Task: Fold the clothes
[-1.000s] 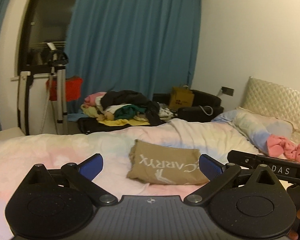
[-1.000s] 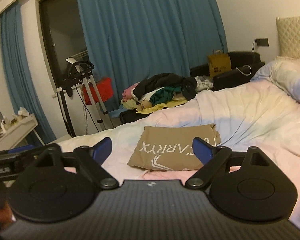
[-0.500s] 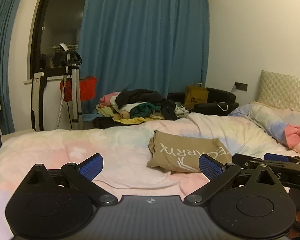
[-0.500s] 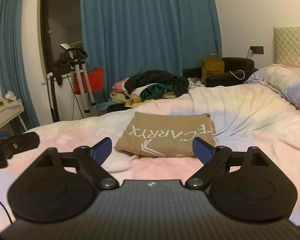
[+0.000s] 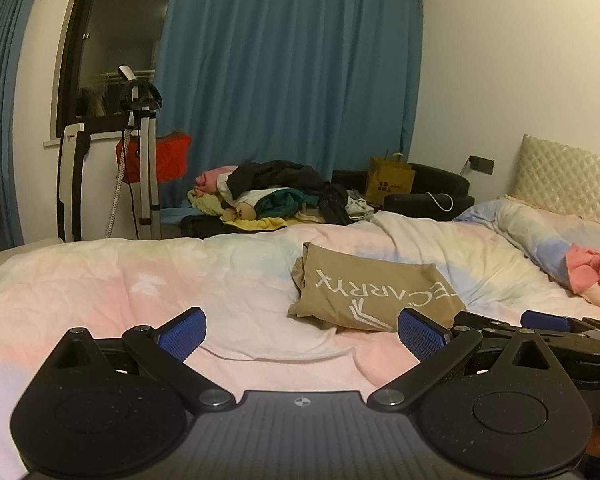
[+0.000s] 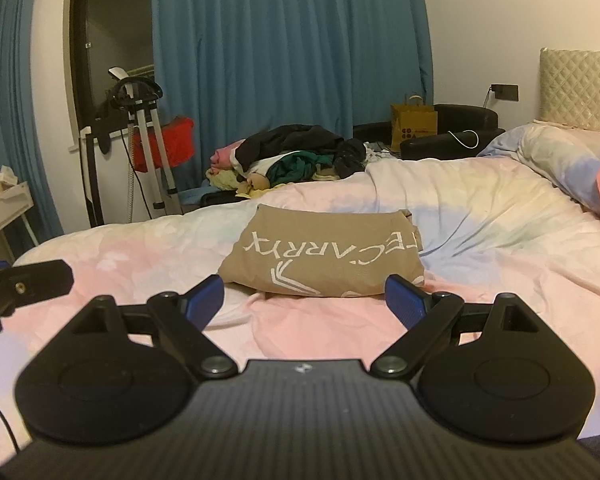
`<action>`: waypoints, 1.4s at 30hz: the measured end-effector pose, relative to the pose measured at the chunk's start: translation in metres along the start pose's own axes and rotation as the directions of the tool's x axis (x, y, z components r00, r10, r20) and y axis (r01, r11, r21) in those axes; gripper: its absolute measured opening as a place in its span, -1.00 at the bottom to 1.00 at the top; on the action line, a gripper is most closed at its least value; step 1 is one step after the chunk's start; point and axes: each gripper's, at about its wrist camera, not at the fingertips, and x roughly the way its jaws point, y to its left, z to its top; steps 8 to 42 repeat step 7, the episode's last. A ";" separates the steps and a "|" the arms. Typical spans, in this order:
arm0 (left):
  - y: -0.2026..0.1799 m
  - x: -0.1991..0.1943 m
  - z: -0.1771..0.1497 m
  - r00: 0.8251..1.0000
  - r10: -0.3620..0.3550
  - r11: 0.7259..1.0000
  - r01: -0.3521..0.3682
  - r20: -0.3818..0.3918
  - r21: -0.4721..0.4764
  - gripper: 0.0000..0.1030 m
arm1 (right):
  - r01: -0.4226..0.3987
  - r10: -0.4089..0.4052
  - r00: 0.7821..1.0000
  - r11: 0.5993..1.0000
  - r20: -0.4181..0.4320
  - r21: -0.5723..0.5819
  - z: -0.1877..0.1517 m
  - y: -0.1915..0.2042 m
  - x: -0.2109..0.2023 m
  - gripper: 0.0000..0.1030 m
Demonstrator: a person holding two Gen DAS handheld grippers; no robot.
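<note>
Both claws, left claw point(image 5: 302, 334) & right claw point(image 6: 304, 300), gaped wide, empty. Tan tee point(image 6: 324, 260) lay folded on bed point(image 6: 480, 208); next prob fetch another garment from pile point(image 6: 296, 156).

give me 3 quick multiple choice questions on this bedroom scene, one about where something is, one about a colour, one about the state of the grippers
1. Where does the folded tan garment lie?
A. on the bed cover
B. on the floor
C. on the black chair

2. What colour are the curtains?
A. red
B. blue
C. white

3. How do the left gripper and right gripper stand?
A. both shut on the garment
B. one open, one shut
C. both open, holding nothing

Answers:
1 A, the garment rests flat on the pastel bed cover in both views.
2 B, blue cloth hangs along the far wall by the window.
3 C, each gripper's blue fingers stand wide apart with only the bed cover between them.
</note>
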 end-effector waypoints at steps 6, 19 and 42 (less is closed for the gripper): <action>-0.001 -0.001 0.001 1.000 0.002 1.000 -0.002 0.001 0.009 0.99 | 0.007 -0.007 1.000 1.000 -0.009 0.005 0.000 -0.001 0.001 0.73; -0.001 -0.001 0.001 1.000 0.004 1.000 -0.004 0.001 0.011 0.99 | 0.008 -0.008 1.000 1.000 -0.010 0.003 0.000 -0.001 0.001 0.73; -0.001 -0.001 0.001 1.000 0.004 1.000 -0.004 0.001 0.011 0.99 | 0.008 -0.008 1.000 1.000 -0.010 0.003 0.000 -0.001 0.001 0.73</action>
